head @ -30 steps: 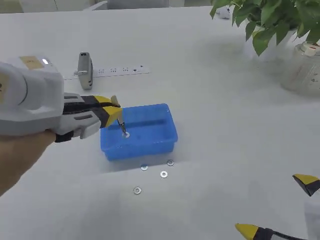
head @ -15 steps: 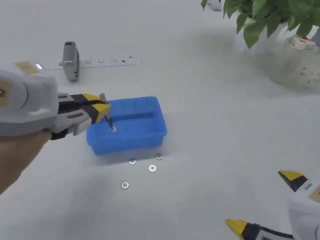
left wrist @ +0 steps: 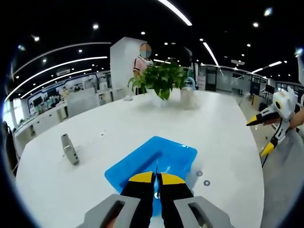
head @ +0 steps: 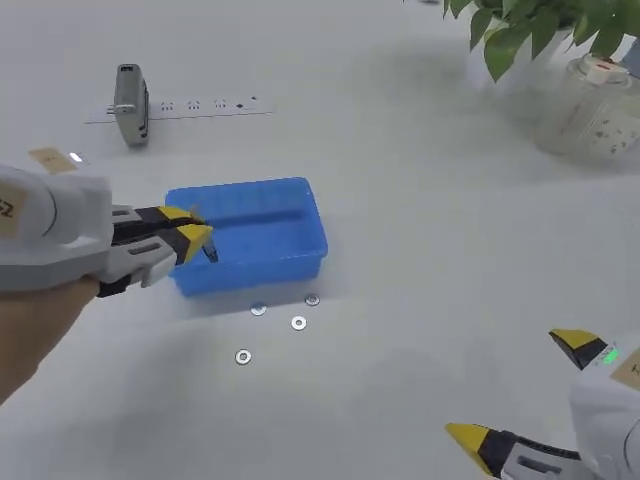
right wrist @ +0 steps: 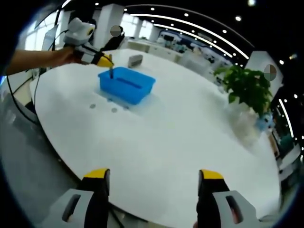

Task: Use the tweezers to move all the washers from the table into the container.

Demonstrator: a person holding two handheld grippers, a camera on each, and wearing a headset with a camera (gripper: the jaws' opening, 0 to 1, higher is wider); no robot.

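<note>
1. Nearest, the right gripper [head: 522, 395] hung with its yellow-tipped jaws spread wide, gripping nothing, over bare white table [head: 420, 260].
2. Four small, flat metal washers [head: 298, 322] lay loose on the smooth top, just beside the container's near wall.
3. The left gripper [head: 196, 238] had pinched thin dark tweezers [head: 210, 252], tip down at the container's near-left corner.
4. The container [head: 262, 270] was a blue plastic rectangle, low-walled and open-topped.
5. Beyond lay a flat power strip [head: 190, 106], with a leafy plant [head: 540, 30] well apart, far right.
</note>
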